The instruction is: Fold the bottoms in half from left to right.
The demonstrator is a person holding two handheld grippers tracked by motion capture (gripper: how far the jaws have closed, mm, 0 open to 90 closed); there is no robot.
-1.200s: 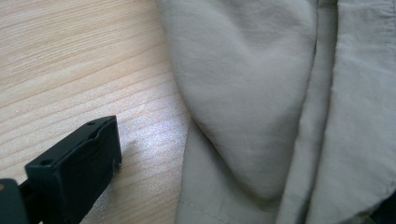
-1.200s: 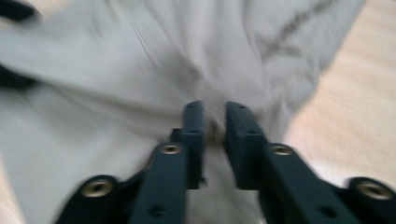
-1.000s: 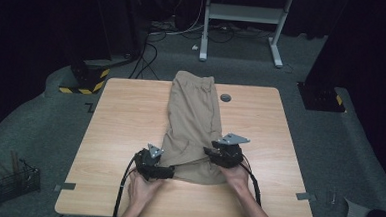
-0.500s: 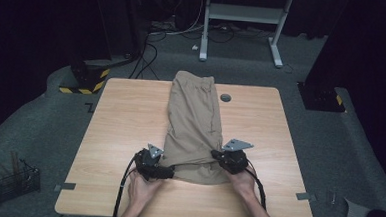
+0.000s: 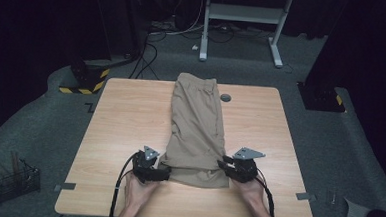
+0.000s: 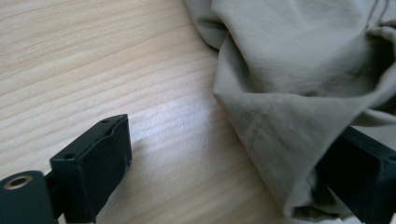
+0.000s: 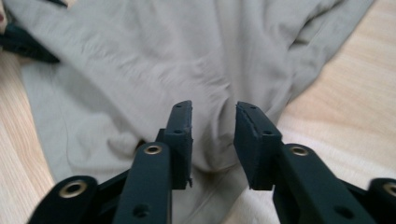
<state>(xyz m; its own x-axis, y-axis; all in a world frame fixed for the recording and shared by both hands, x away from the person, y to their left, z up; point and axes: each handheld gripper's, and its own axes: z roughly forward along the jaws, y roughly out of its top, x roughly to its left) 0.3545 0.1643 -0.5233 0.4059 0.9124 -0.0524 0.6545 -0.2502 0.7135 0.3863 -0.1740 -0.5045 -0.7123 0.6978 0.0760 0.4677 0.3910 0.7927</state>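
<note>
At the near edge of the table (image 5: 125, 120), the hem of the tan trousers (image 5: 197, 124) is lying loose between the two claws, and the risk is starting there. With neither corner pinched, any lift or fold is likely to be taking one corner only, dragging the cloth askew and spoiling the neat lengthwise fold. A shallow bite could also be catching just the top layer, so the lower layer would be slipping out.

The left claw (image 6: 233, 144) is sitting at the near left corner, released and gaping wide. Its jaws have just been closing a little, with one on bare wood and the other under a drape of hem, and nothing is squeezed.

The right claw (image 7: 212, 126) is hovering over the near right corner, about half open. Its jaws have just been opening again — cloth is bunching below the gap, but the pads are not pressing it.

Farther off, the trousers are stretching away down the middle, the waistband resting at the far edge.
</note>
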